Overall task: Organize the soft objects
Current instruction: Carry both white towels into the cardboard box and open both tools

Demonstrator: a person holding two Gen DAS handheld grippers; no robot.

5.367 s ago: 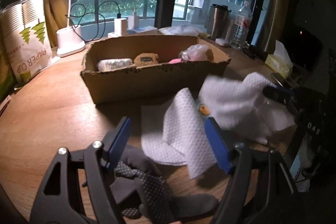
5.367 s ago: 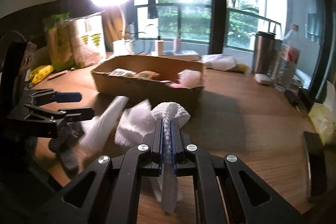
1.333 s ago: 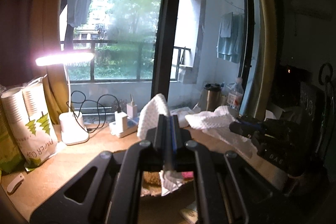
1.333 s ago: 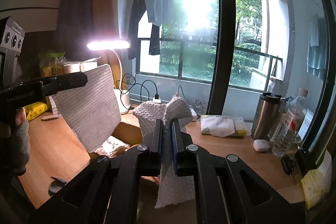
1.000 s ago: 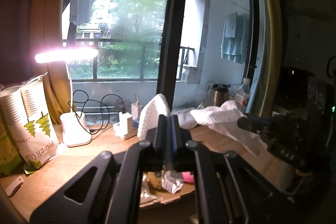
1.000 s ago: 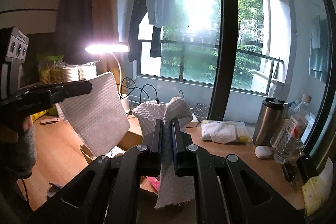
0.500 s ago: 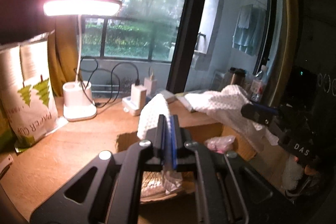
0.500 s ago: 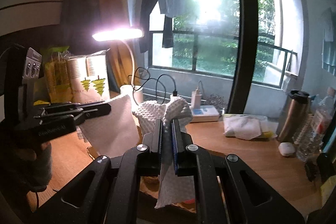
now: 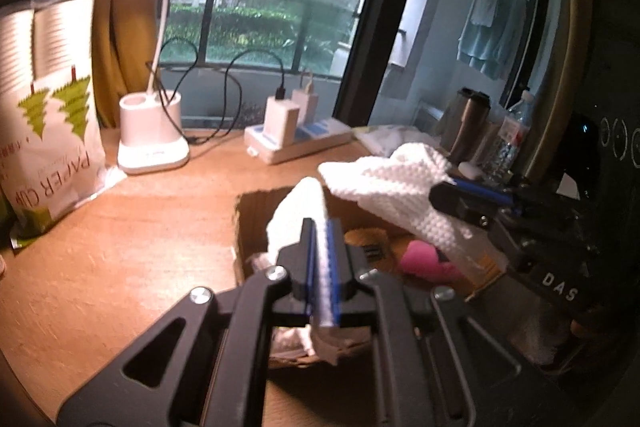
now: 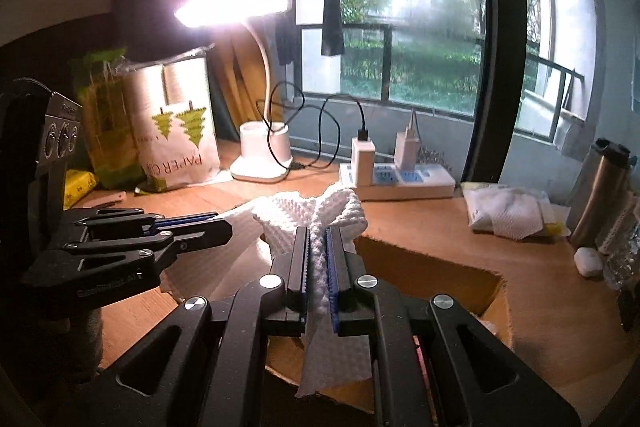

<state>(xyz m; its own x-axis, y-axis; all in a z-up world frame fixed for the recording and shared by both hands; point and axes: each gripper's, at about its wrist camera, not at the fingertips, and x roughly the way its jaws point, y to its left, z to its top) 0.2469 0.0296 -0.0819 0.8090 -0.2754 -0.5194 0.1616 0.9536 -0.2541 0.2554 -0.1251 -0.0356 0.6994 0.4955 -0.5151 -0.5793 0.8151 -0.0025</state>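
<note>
Both grippers hold one white textured cloth (image 9: 396,187) above the open cardboard box (image 9: 248,227). My left gripper (image 9: 320,227) is shut on one corner of the cloth. My right gripper (image 10: 318,235) is shut on another bunched corner of the cloth (image 10: 328,211). The cloth hangs between them over the box (image 10: 432,263). A pink soft object (image 9: 424,263) and a brown item (image 9: 368,243) lie inside the box. In the right wrist view the left gripper (image 10: 216,225) shows at the left with the cloth drooping under it.
A lit white desk lamp (image 9: 152,135), a paper cup bag (image 9: 48,131) and a power strip with chargers (image 9: 296,139) stand behind the box. A steel tumbler (image 10: 604,183), a water bottle (image 9: 508,135) and a tissue pack (image 10: 508,211) are at the right.
Both grippers have come down and forward with the cloth, from high above the desk to just over the box. Both stay shut on the cloth.
</note>
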